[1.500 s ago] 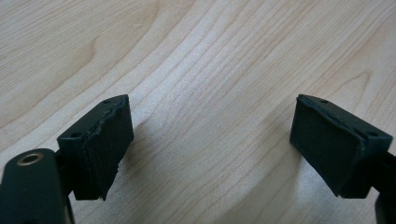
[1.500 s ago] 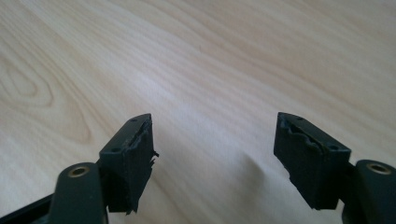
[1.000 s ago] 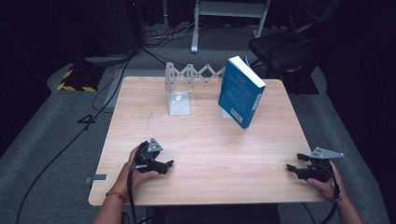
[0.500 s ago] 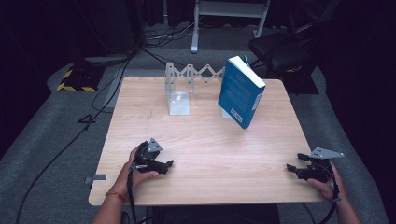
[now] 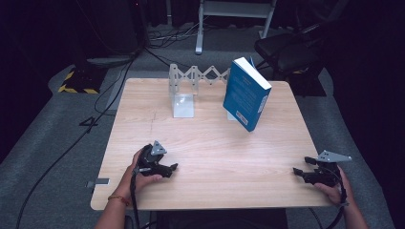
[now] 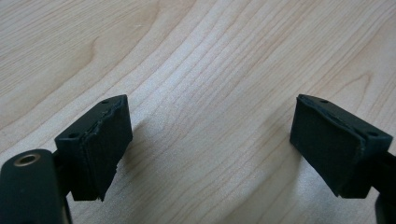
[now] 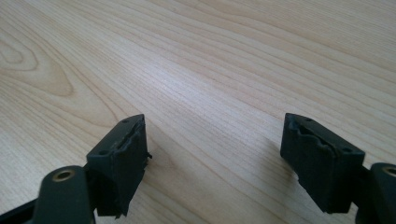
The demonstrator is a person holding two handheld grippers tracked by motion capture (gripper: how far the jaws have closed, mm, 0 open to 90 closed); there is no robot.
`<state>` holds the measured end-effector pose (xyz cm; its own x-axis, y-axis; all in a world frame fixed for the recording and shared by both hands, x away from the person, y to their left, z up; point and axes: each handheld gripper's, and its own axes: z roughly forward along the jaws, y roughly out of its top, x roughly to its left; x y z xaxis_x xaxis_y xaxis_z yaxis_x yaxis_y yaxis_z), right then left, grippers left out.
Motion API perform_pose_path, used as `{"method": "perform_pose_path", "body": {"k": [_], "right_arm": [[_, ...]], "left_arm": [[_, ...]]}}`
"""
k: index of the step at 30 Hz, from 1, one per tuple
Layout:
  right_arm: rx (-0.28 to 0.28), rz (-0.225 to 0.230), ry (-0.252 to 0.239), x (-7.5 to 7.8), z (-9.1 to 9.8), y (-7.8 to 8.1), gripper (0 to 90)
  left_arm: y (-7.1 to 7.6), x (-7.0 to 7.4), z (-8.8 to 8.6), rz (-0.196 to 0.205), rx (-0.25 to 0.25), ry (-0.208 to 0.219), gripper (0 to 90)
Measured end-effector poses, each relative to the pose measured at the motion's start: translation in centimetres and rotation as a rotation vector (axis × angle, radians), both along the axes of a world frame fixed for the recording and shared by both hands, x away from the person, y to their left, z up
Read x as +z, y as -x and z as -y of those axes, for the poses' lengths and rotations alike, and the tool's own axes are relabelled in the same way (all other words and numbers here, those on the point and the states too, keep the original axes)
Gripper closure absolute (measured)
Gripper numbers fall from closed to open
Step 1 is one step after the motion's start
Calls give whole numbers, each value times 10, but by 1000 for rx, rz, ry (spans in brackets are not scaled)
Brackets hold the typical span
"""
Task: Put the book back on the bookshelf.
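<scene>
Blue book [image 5: 246, 94] stands tilted at the far side of the bench [image 5: 210, 157], leaning left toward the white zigzag rack [image 5: 193, 76], right of the clear bookend [image 5: 183, 105]. Long axis runs up and leans left, spine edge facing the near right. Both grippers sit at the near edge, well apart from it: left gripper [image 5: 168, 168] near left, right gripper [image 5: 301, 172] near right. By my read the right one has the shorter, cleaner line, forward and inward. Both sets of jaws wide and empty, bare wood between them, right gripper's jaws [image 7: 215, 154] and left gripper's [image 6: 210, 144] alike.
</scene>
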<state>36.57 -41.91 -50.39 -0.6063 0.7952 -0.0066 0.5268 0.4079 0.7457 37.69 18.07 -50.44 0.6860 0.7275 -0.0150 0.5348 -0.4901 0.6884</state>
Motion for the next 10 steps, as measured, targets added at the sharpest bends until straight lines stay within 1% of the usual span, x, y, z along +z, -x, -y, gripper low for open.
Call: {"method": "perform_pose_path", "body": {"k": [10], "right_arm": [[-1, -2, -2, 0, 0, 0, 233]], "left_arm": [[0, 0, 0, -2, -3, 1, 132]]}}
